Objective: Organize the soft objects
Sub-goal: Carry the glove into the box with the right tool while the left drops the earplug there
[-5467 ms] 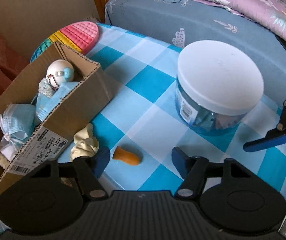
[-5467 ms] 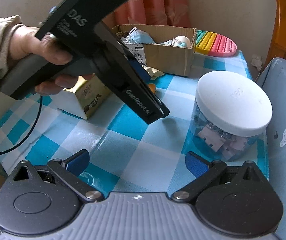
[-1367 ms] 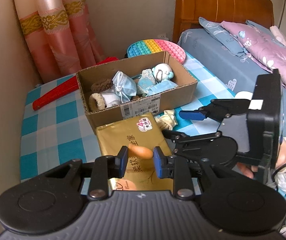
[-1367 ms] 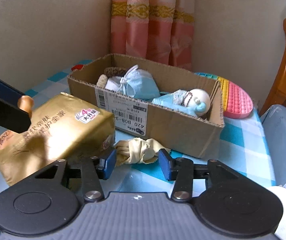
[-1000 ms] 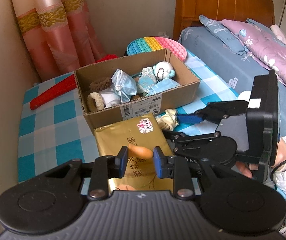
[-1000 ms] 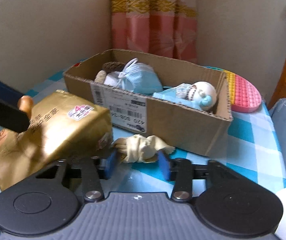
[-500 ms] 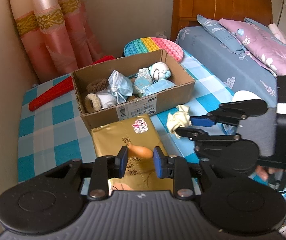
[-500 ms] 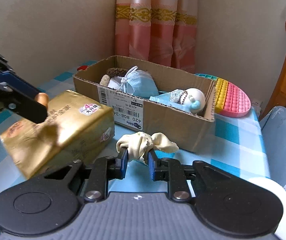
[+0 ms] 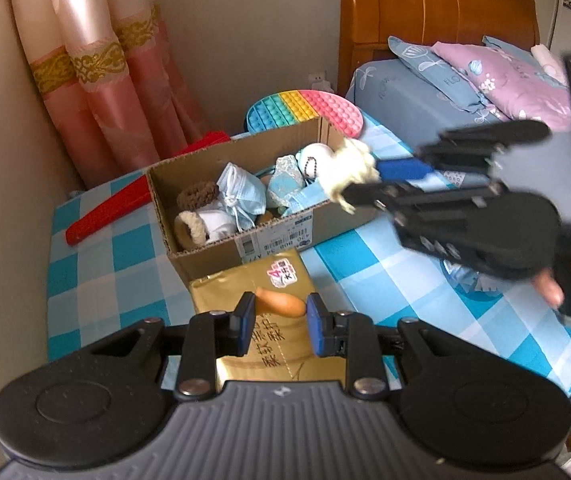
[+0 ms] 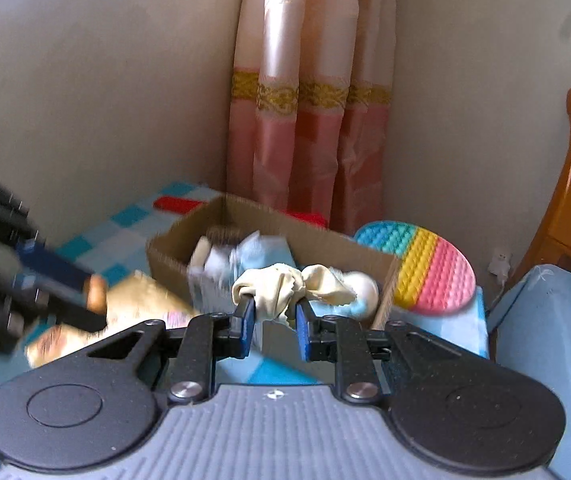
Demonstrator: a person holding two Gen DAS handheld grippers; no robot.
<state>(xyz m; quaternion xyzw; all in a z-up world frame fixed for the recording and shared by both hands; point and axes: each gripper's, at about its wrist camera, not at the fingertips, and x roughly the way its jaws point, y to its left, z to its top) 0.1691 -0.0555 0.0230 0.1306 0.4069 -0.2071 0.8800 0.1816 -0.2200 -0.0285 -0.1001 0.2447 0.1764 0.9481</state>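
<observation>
Bedroom corner with pink satin curtains [image 10: 305,140], a wooden headboard [image 9: 437,20] and a small surface [image 9: 105,264] under a blue-and-white checked cloth. Since a second ago the right tool [image 10: 272,322] has pinched shut on the cream cloth bundle [image 10: 281,286] and lifted it off the surface; in the left wrist view it now hangs in the air right at the near-right corner of the cardboard box [image 9: 213,254], roughly over the rim. So I'd say the pickup is done and what's left for that piece is carrying it over the opening and letting go.

The left tool [image 9: 275,322] hasn't really budged: it's clamped on a little orange foam earplug [image 9: 281,303], held above the gold foil packet [image 9: 277,320], short of the box. That one looks next in line.

Textures: the bundle is limp, knotted, wrinkly fabric, floppy ends sticking out either side of the pads, so it should squash and drape rather than slip. The earplug is smooth, rounded, tapered, squishy looking. The box is corrugated with a barcode label, already holding a crumpled blue face mask [image 9: 241,196], a brown fuzzy scrunchie [image 9: 197,196] and a round white plush toy [image 9: 317,158]. Behind it sits a bumpy rainbow silicone pop mat [image 9: 305,108], and a flat red plastic thing [image 9: 109,210] lies to the left.
</observation>
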